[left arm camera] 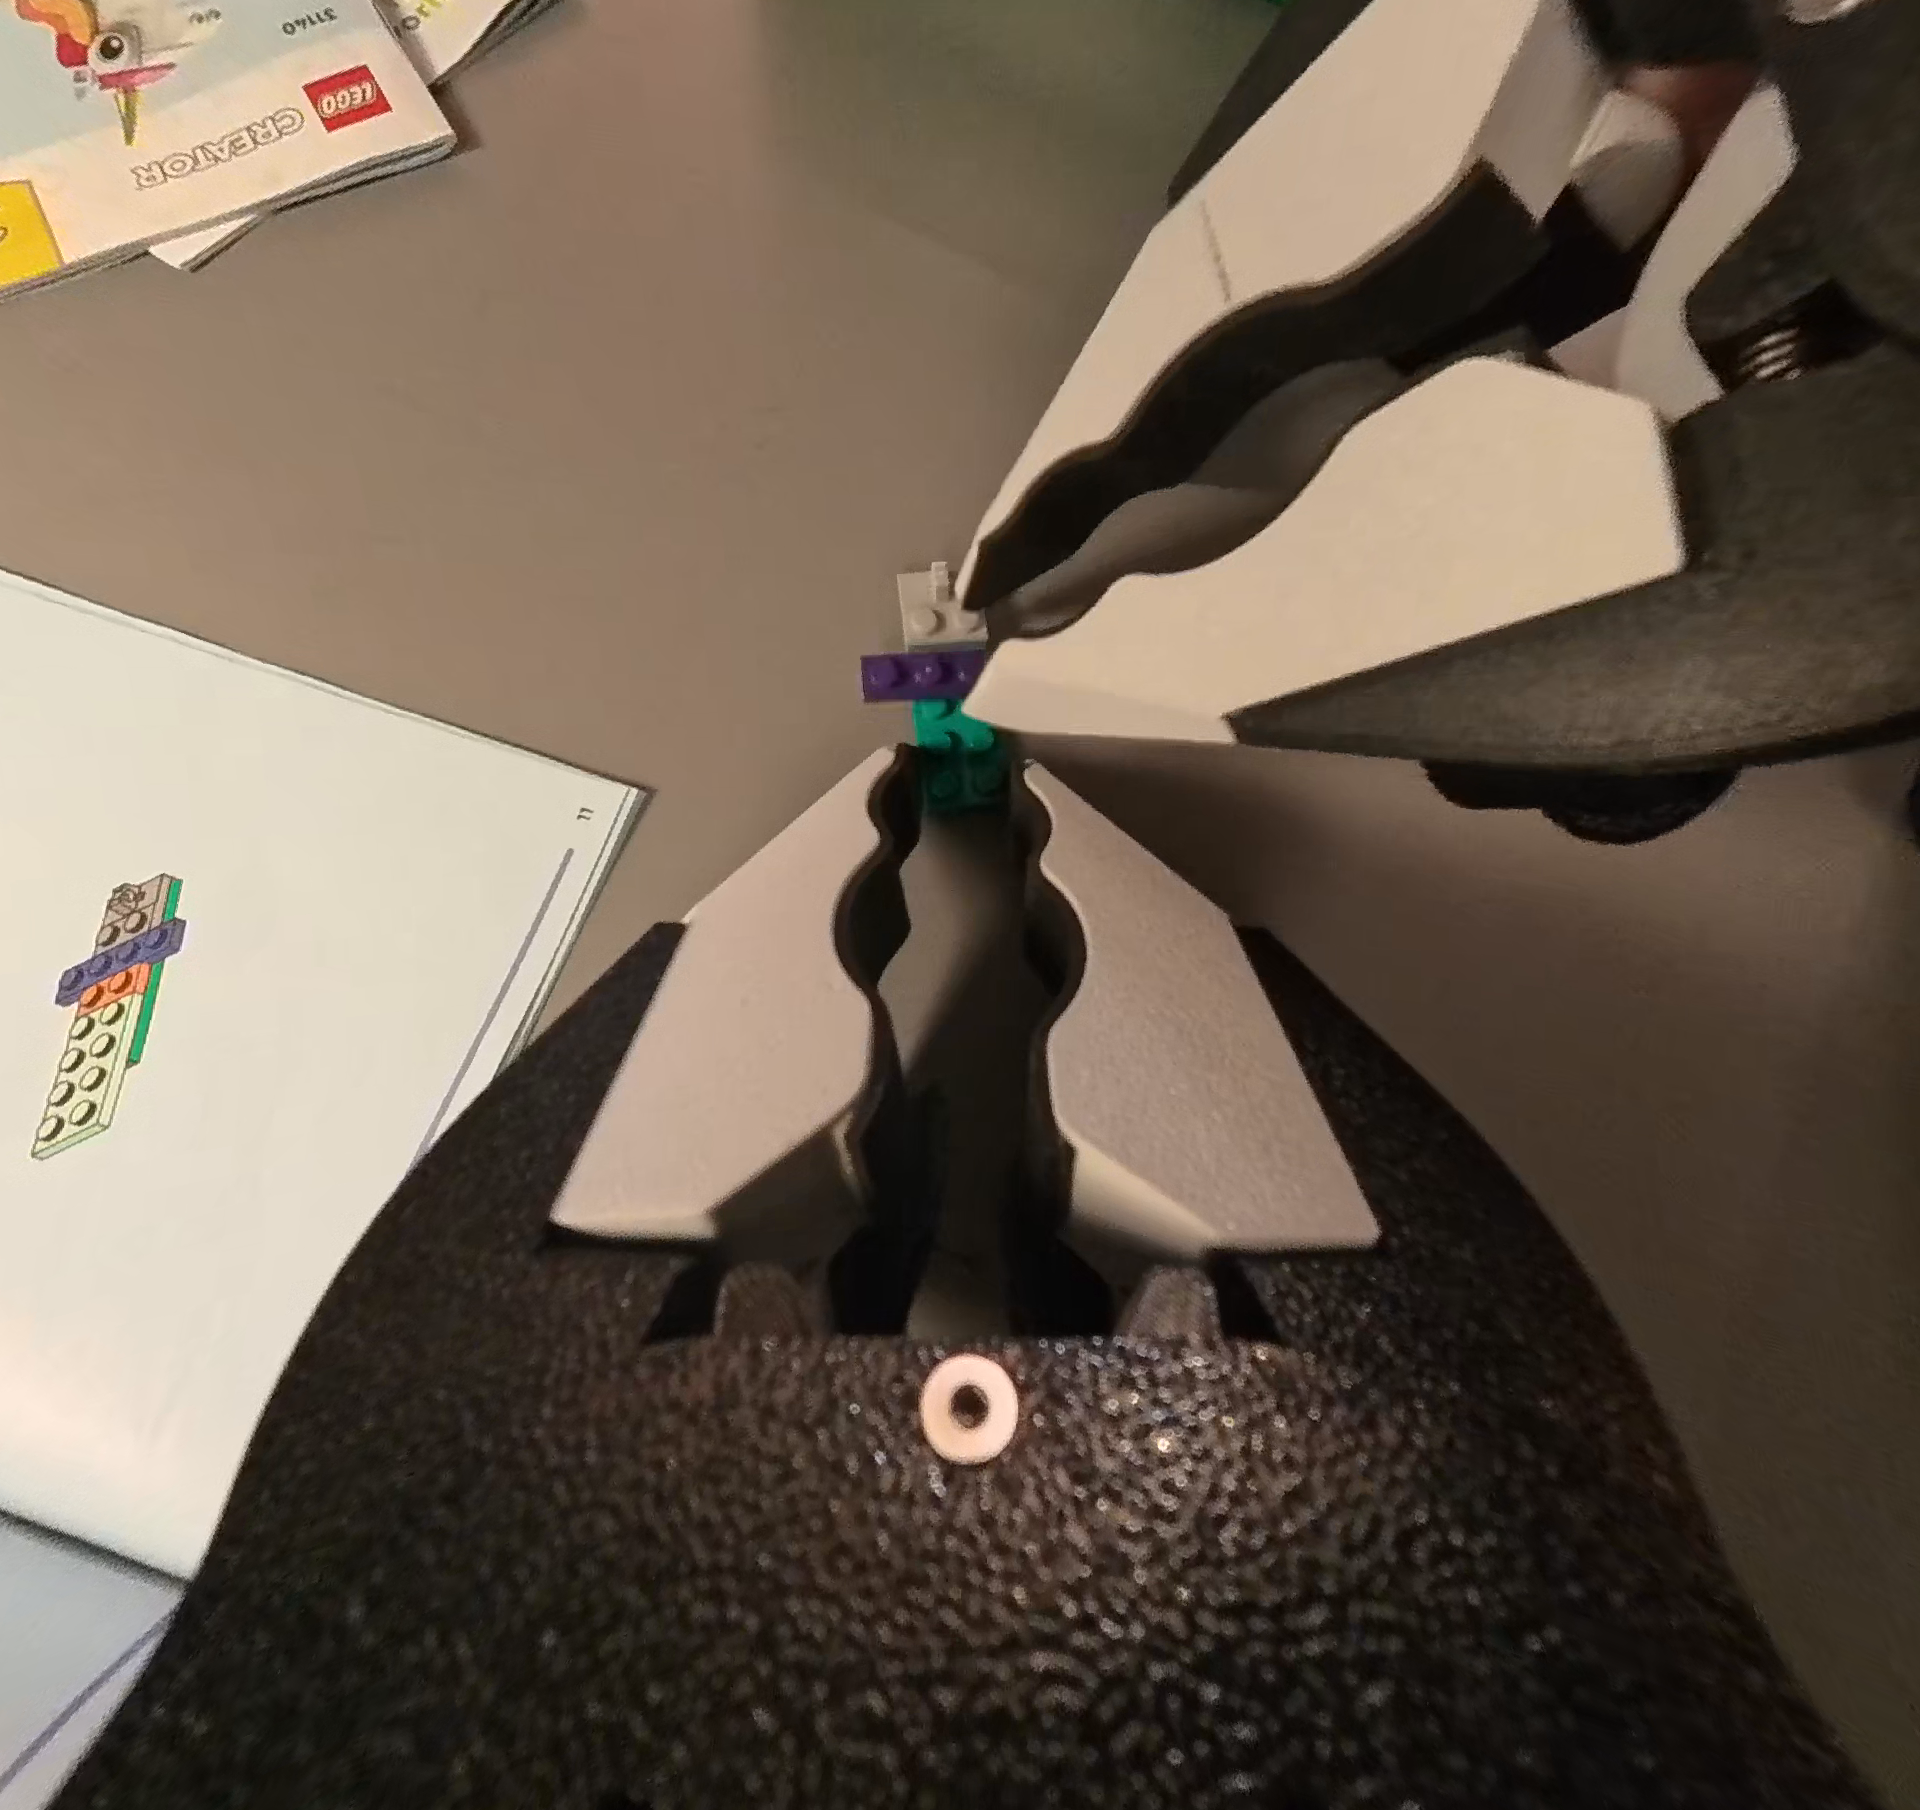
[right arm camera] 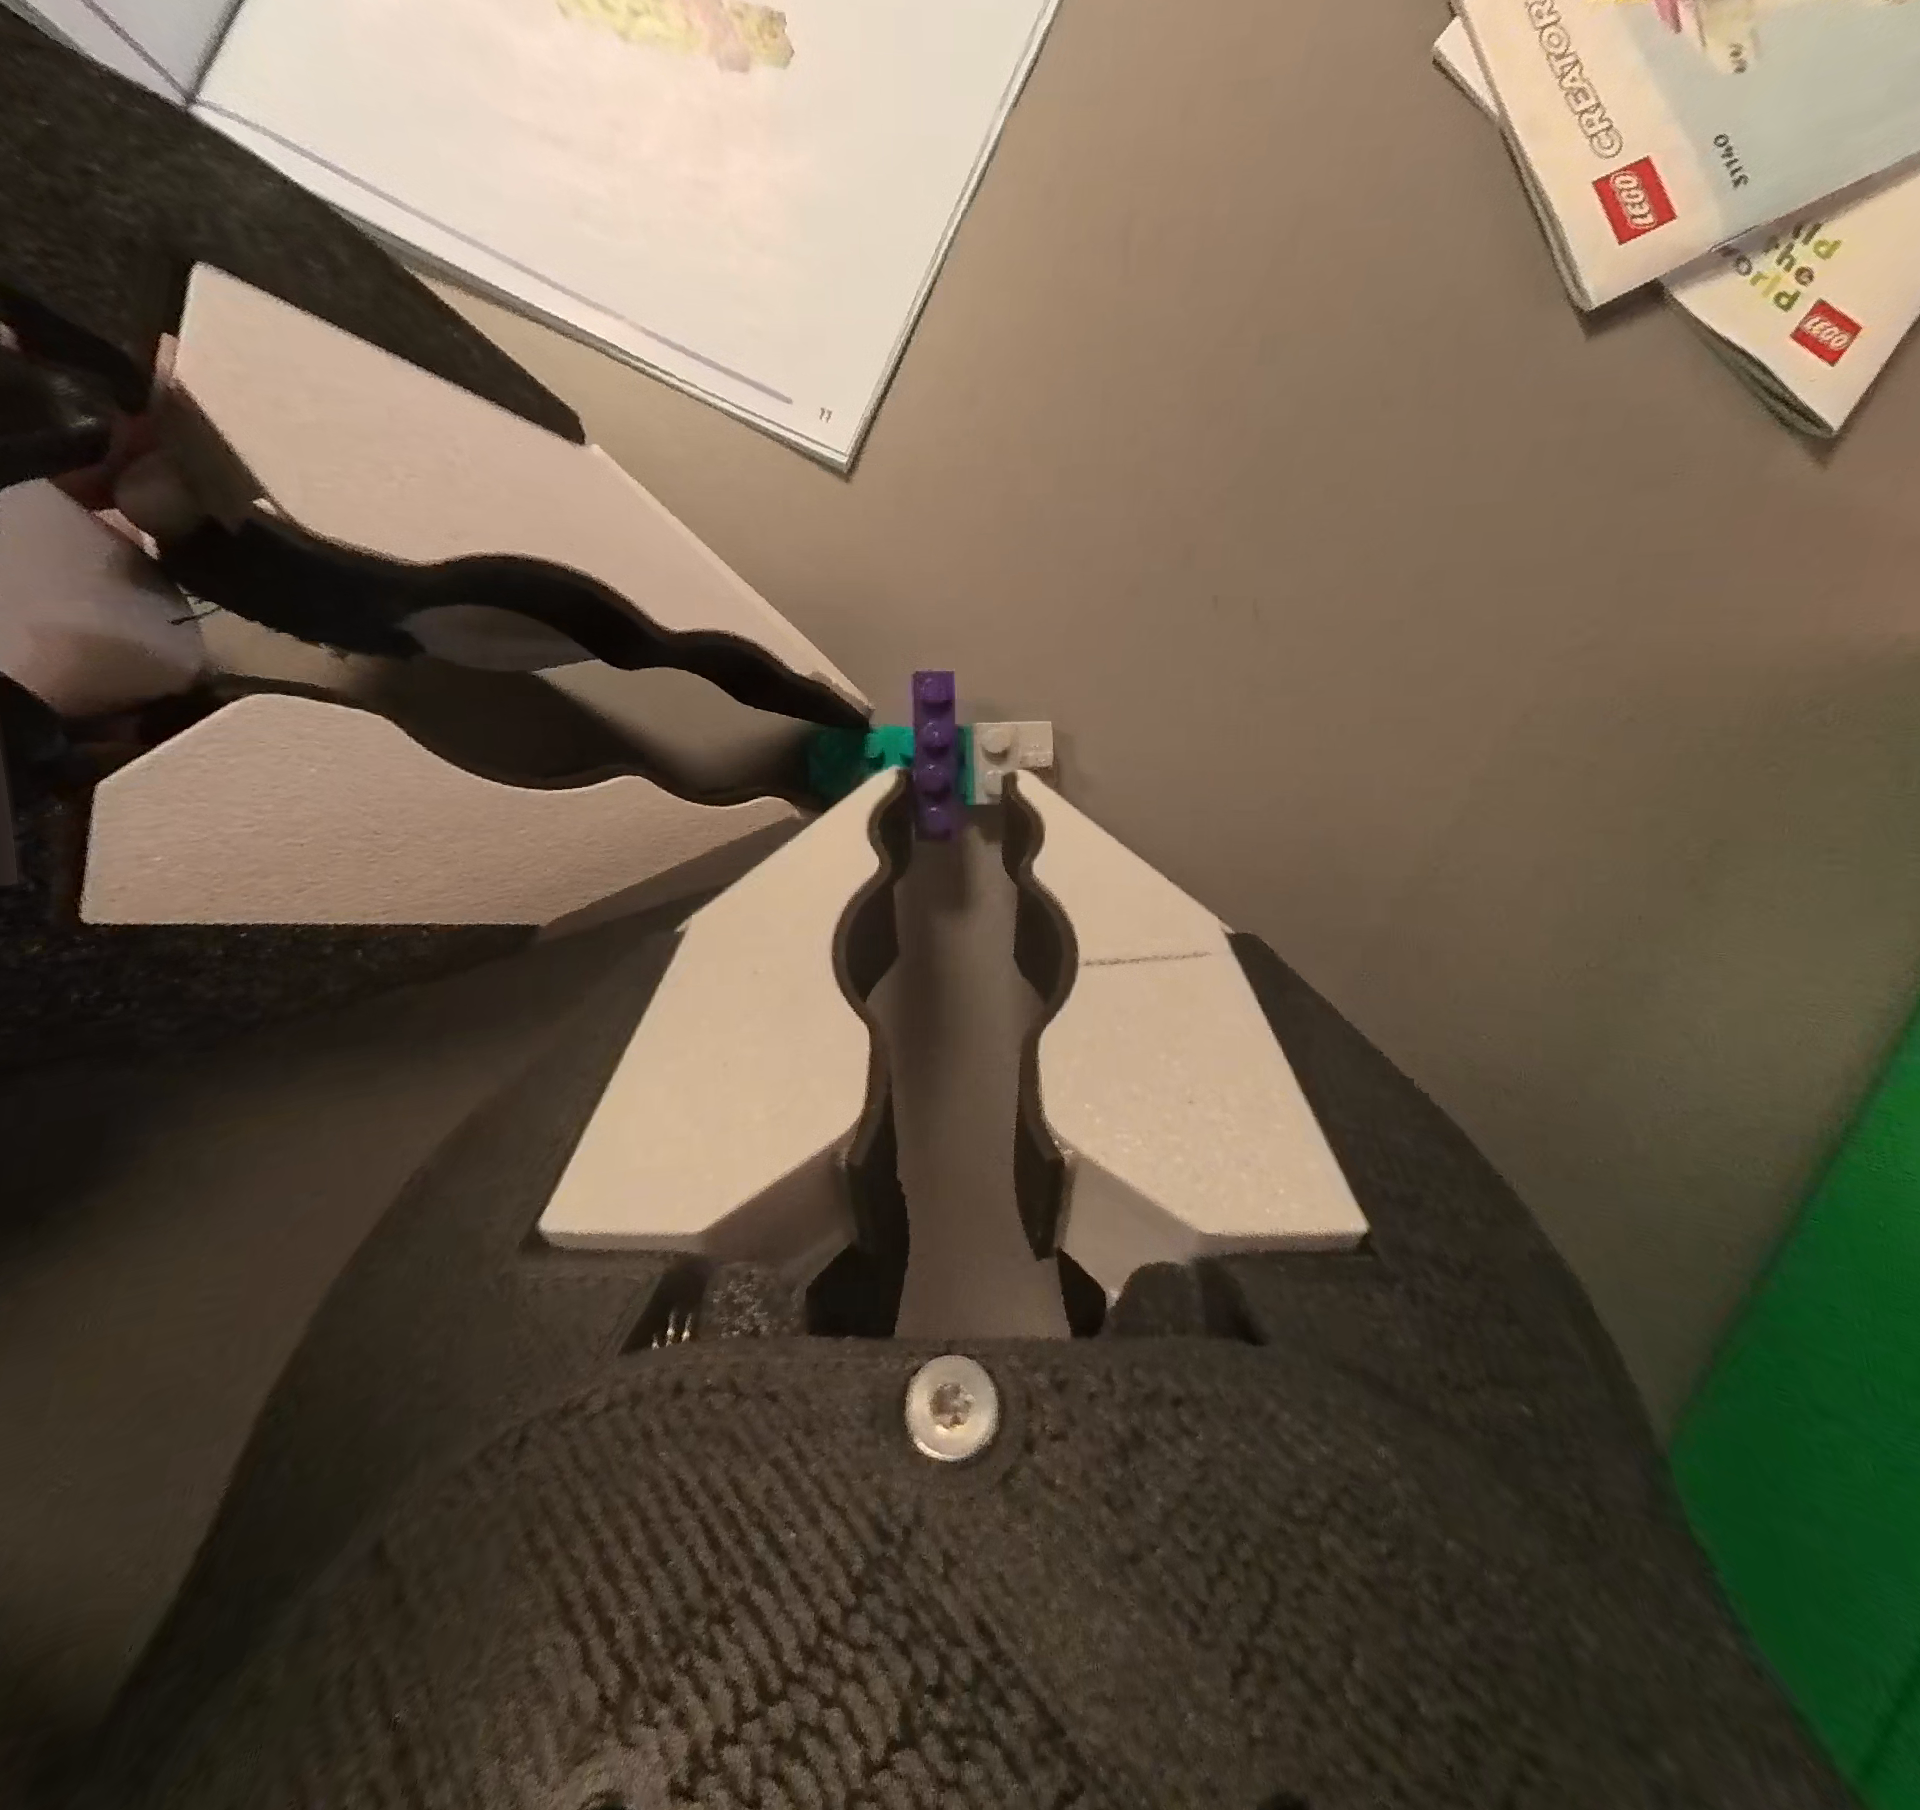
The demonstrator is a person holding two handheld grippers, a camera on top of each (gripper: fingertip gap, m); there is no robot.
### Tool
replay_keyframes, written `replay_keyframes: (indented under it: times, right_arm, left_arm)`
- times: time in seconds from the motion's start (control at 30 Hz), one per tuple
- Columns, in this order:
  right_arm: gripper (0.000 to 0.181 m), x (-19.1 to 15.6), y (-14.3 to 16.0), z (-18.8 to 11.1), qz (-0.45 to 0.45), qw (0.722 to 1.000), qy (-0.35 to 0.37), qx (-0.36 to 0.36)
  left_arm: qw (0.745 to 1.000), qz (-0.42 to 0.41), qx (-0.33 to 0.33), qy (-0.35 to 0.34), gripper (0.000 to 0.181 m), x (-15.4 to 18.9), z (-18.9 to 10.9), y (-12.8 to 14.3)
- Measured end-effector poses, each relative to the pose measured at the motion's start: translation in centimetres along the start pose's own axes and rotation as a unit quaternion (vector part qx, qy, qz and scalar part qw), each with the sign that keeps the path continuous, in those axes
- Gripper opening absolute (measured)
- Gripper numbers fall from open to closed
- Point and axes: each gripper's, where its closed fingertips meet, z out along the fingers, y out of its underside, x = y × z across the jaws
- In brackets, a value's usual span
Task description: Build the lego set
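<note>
Early build: small assembly [left arm camera: 940,711] of green plate, purple cross strip [right arm camera: 934,755], grey end piece, held off surface, left gripper [left arm camera: 961,773] jaws nearly closed on green end, right gripper [right arm camera: 951,794] jaws pinching grey/purple end; most of set left.
</note>
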Motion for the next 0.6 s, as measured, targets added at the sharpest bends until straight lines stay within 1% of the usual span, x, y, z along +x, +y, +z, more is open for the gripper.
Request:
replay_keyframes:
  times: [0.17,0.27,0.37,0.43,0.5,0.57,0.6]
  right_arm:
    - [0.018,0.5,0.1,0.0,-0.011,1.0,0.024,-0.001]
    - [0.023,0.6,0.1,-0.1,-0.016,0.999,0.033,0.0]
    - [0.03,0.9,-0.2,-1.1,-0.033,0.998,0.038,0.024]
    - [0.037,1.2,-0.3,-1.8,-0.069,0.996,0.041,0.047]
    - [0.048,1.6,-0.4,-2.3,-0.129,0.987,0.054,0.076]
    - [0.051,1.8,-0.2,-2.6,-0.213,0.969,0.074,0.101]
    - [0.052,2.0,-0.1,-2.5,-0.262,0.955,0.088,0.11]
  left_arm:
    - [1.0,0.0,0.0,0.0,0.014,0.0,0.0,0.0]
    - [1.0,0.001,0.0,0.0,0.014,0.0,0.0,0.0]
    - [1.0,0.002,0.0,0.002,0.014,0.0,0.0,0.0]
    - [1.0,0.001,0.0,0.004,0.014,0.0,0.0,0.0]
    - [1.0,0.003,0.0,0.006,0.014,0.0,0.0,0.0]
    - [1.0,0.001,-0.001,0.011,0.014,0.0,0.0,0.0]
    - [1.0,-0.002,-0.002,0.017,0.014,0.1,0.0,0.0]
